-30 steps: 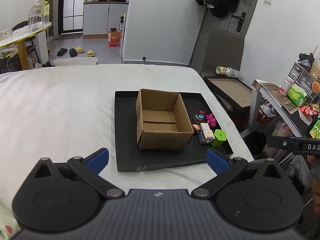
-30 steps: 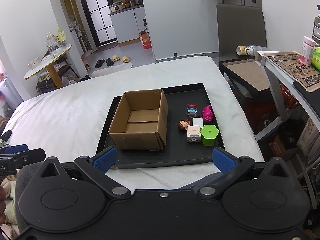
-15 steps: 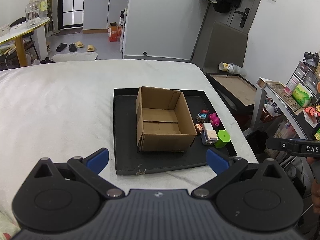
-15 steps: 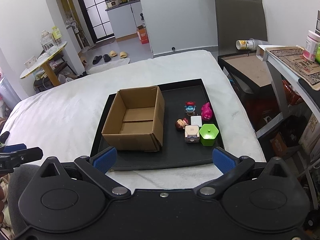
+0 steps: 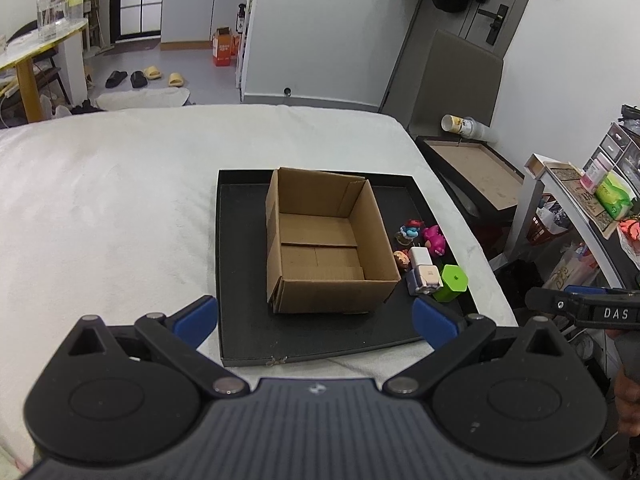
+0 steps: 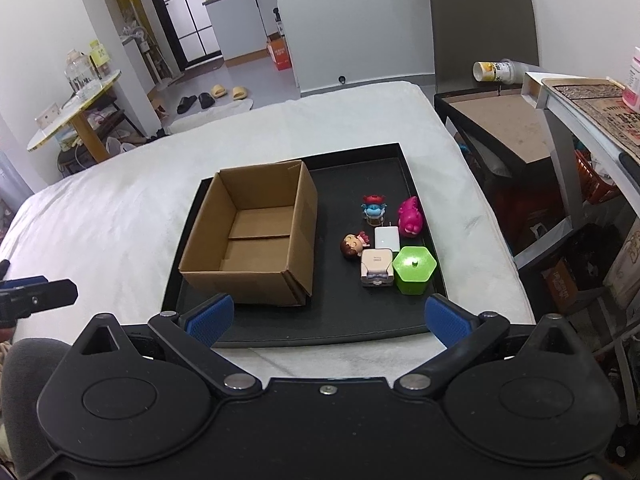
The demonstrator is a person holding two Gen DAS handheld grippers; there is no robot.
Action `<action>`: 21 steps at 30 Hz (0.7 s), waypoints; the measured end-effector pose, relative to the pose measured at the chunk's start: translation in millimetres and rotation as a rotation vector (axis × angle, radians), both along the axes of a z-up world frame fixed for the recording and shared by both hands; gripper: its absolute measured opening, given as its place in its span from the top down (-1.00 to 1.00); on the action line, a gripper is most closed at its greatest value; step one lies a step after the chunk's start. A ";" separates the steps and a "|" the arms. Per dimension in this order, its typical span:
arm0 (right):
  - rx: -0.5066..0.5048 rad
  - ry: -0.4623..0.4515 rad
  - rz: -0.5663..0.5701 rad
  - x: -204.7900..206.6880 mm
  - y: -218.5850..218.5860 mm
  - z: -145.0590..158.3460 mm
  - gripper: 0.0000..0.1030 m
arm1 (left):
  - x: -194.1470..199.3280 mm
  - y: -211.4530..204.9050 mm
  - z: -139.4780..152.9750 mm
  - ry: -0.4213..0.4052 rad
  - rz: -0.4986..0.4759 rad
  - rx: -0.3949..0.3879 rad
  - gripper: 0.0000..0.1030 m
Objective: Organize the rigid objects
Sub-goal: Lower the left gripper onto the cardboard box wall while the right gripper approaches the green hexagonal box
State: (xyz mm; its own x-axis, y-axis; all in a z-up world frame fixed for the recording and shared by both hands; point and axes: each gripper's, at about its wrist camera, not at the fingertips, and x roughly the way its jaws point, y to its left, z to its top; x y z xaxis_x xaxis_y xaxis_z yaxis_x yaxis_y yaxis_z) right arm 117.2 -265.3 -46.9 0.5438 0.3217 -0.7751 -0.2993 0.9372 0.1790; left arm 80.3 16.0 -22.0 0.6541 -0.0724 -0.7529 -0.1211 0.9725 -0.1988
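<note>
An open, empty cardboard box (image 5: 328,240) (image 6: 256,240) stands on a black tray (image 5: 240,280) (image 6: 352,308) that lies on a white bed. To the box's right sit several small toys: a green hexagonal pot (image 6: 414,269) (image 5: 454,282), a white charger (image 6: 387,238), a pale boxy toy (image 6: 376,268) (image 5: 424,278), a pink dinosaur (image 6: 410,216) (image 5: 435,238), a blue figure (image 6: 373,210) (image 5: 412,230) and a small doll (image 6: 354,244). My left gripper (image 5: 316,318) hangs open short of the tray's near edge. My right gripper (image 6: 326,316) is open too, above the tray's near rim, holding nothing.
The white bed (image 5: 120,200) spreads wide to the left. A dark side table (image 6: 500,120) with a tipped cup (image 6: 494,71) stands to the right, with a metal shelf (image 6: 580,96) beside it. Slippers lie on the far floor. The other gripper's tip shows at each view's edge.
Both grippers have moved forward towards the tray, so the box and toys look larger. Both stay open. Nothing on the tray has moved.
</note>
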 end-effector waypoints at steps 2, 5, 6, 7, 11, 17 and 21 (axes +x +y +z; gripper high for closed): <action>0.002 0.004 0.003 5.6 -0.1 -3.5 -1.00 | 6.2 2.5 -4.6 0.009 0.006 -0.011 -0.99; -0.007 0.007 -0.008 14.0 -0.8 -9.5 -1.00 | 15.5 6.4 -11.8 0.030 0.015 -0.022 -0.99; -0.010 0.005 -0.015 16.8 -1.6 -11.4 -1.00 | 18.1 7.3 -13.7 0.037 0.017 -0.022 -0.99; -0.011 0.002 -0.021 19.0 -2.4 -13.3 -1.00 | 21.1 8.4 -15.4 0.042 0.018 -0.020 -0.98; -0.014 0.011 -0.037 28.4 -4.8 -23.9 -1.00 | 31.8 12.4 -22.6 0.061 0.021 -0.020 -0.98; 0.005 0.026 -0.069 43.1 -12.9 -38.0 -1.00 | 45.7 20.0 -34.8 0.086 0.031 -0.023 -0.95; 0.017 0.041 -0.102 52.1 -20.1 -47.0 -0.97 | 57.7 23.8 -41.8 0.107 0.038 -0.029 -0.95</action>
